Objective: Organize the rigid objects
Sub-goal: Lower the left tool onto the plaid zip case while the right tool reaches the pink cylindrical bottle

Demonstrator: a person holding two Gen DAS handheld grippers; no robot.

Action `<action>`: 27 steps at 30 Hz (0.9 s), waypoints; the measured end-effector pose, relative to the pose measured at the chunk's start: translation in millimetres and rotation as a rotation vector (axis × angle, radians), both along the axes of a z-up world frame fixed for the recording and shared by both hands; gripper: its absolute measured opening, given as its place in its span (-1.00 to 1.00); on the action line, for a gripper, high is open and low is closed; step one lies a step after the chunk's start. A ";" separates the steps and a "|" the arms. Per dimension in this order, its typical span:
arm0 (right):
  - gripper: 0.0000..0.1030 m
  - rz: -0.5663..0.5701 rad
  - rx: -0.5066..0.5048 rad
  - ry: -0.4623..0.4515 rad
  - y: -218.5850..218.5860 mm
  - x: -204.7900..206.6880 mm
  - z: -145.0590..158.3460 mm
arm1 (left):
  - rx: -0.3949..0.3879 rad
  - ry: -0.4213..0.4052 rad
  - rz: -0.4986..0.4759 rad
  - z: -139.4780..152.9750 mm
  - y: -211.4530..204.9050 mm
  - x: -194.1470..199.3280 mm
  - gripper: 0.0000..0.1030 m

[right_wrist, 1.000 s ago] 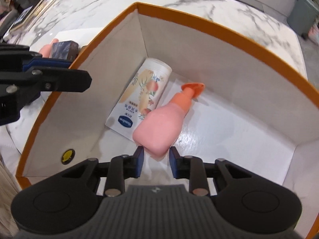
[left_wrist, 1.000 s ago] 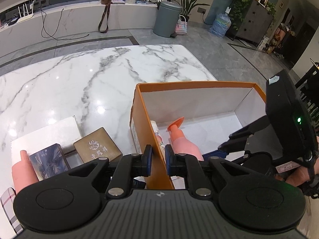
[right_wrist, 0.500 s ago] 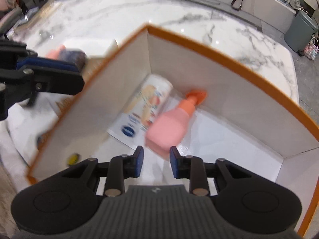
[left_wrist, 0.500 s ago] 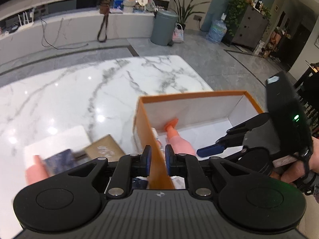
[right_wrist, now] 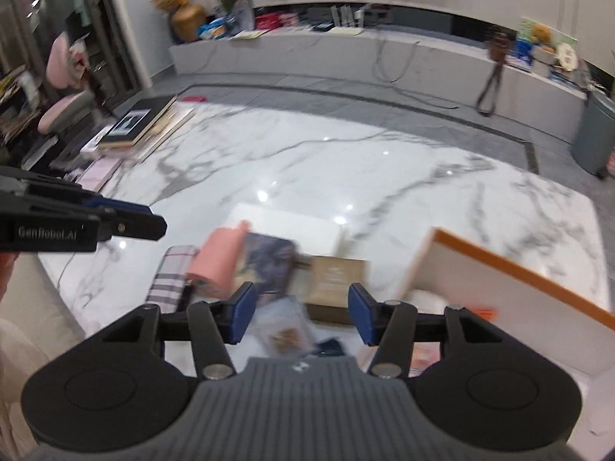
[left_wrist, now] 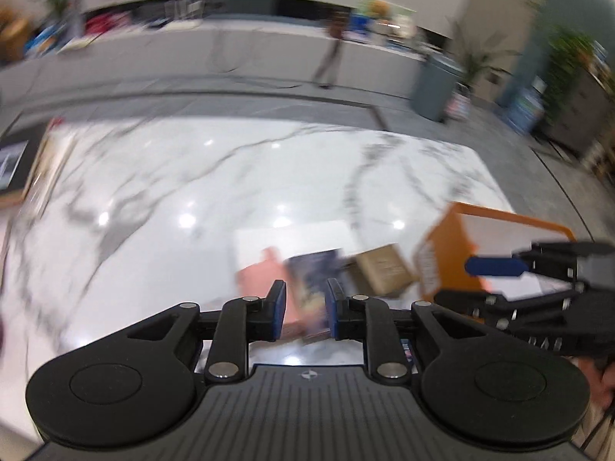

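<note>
A: We note both claws empty. Left claw (left_wrist: pixel 303 303) jaws opening, narrow gap, nothing btwn. Right claw (right_wrist: pixel 303 317) jaws opening, approx half spread, nothing btwn.

B: Agreed. We judge both are hanging over the loose pile to pick the next item: pink bottle (right_wrist: pixel 217 261), dark box (right_wrist: pixel 269 265), tan box (right_wrist: pixel 336 282), all near on the table (right_wrist: pixel 307 161).

A: Container?

B: Orange-rimmed box (right_wrist: pixel 519 269) at right, just beside tan box. Contents blurred; we can't tell.
</note>
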State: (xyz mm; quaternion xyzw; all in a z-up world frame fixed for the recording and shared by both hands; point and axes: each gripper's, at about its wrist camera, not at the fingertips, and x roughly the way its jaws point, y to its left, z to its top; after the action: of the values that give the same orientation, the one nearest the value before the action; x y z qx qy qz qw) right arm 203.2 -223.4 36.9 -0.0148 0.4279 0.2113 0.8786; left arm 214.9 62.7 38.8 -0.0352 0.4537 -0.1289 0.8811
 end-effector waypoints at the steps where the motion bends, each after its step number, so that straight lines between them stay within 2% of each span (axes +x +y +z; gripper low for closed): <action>1: 0.04 0.007 0.000 0.008 10.9 -0.1 -4.8 | -0.014 0.018 0.041 -5.3 8.3 0.4 -0.54; 6: 0.04 -0.011 0.031 0.057 50.7 10.1 -36.3 | -0.039 0.105 0.173 -43.4 29.7 9.8 -0.53; 10: 0.04 -0.031 0.064 0.107 69.6 20.7 -58.8 | -0.045 0.153 0.243 -69.6 42.0 25.2 -0.32; 13: 0.04 -0.043 0.083 0.124 80.7 31.0 -67.3 | -0.091 0.168 0.299 -84.2 58.5 32.5 -0.06; 16: 0.02 -0.046 0.098 0.133 89.5 42.9 -73.2 | -0.141 0.173 0.320 -95.8 68.4 37.2 0.05; 19: -0.04 -0.042 0.110 0.143 94.3 52.4 -79.0 | -0.150 0.193 0.325 -106.3 70.5 39.1 0.10; 23: -0.04 -0.022 0.125 0.150 99.0 57.6 -86.6 | -0.147 0.157 0.309 -107.1 69.8 38.8 0.29; 27: -0.07 0.000 0.116 0.124 104.2 57.9 -89.2 | -0.050 0.154 0.289 -114.4 62.4 45.0 0.36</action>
State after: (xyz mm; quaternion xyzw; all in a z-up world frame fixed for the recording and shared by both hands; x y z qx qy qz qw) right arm 261.1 -119.1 -52.3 0.0493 0.4684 0.2364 0.8499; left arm 260.0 125.1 -75.6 -0.1318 0.5066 -0.0088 0.8520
